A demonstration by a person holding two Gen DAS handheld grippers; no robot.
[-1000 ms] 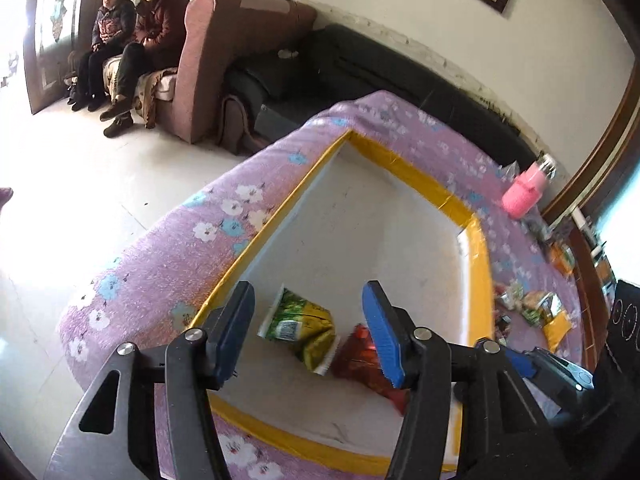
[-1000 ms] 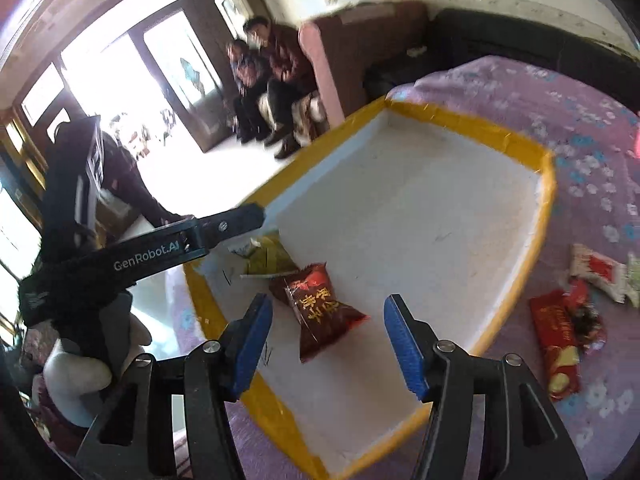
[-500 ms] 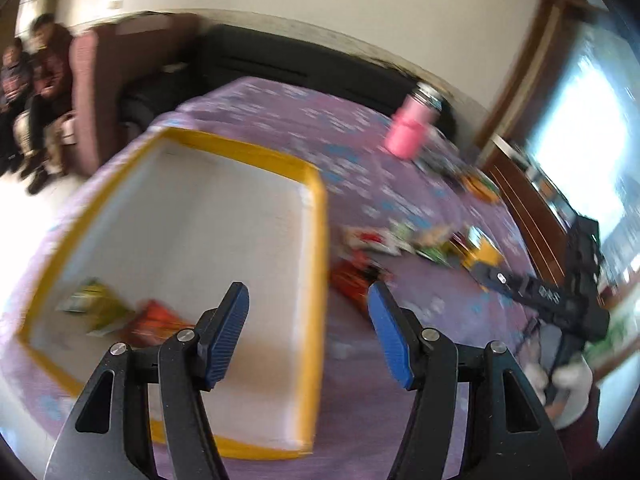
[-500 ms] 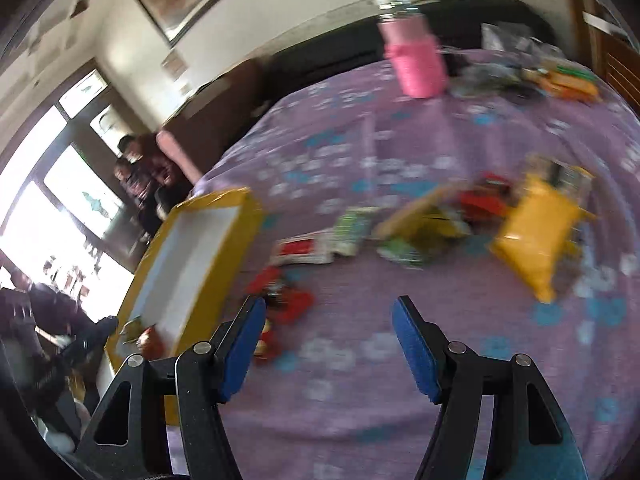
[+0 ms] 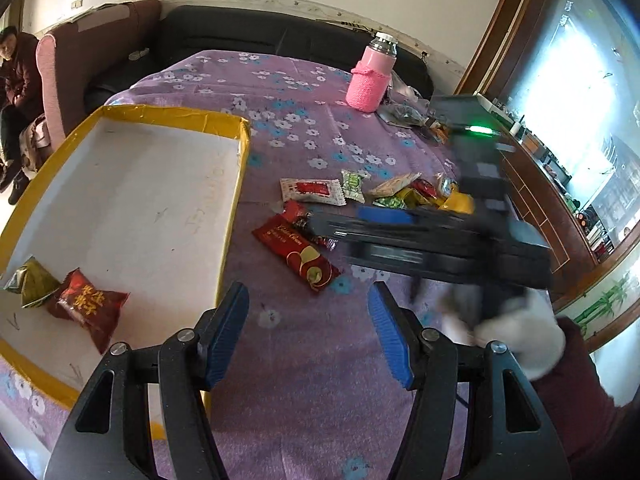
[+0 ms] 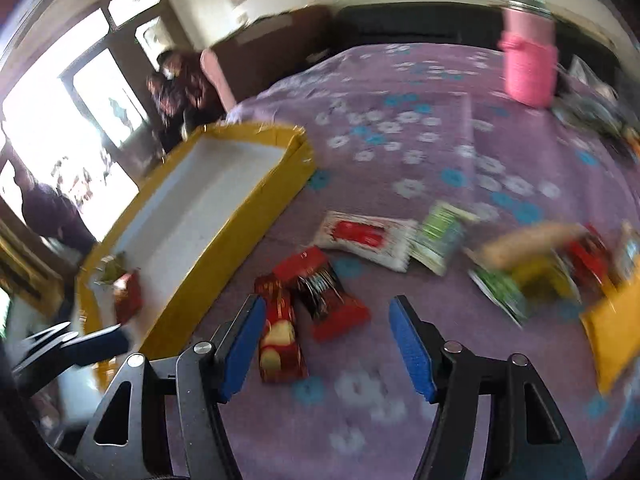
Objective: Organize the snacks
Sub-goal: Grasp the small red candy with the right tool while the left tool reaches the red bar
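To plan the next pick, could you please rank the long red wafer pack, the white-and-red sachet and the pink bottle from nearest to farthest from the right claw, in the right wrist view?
1. Long red wafer pack, by the right claw's left finger.
2. White-and-red sachet, mid-table ahead.
3. Pink bottle, far right, at the back.

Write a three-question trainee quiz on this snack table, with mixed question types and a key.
1. True or false: the yellow-rimmed tray already holds two snack packets.
2. Multiple choice: the pink bottle stands A) inside the tray, B) on the purple cloth beyond the loose snacks, C) between the left claw's fingers.
3. Fill in: the long red packet lies on the cloth, ____ the tray.

Key
1. True: a red packet and a green packet lie in its near corner.
2. B
3. Outside, just past the tray's right rim in the left wrist view.
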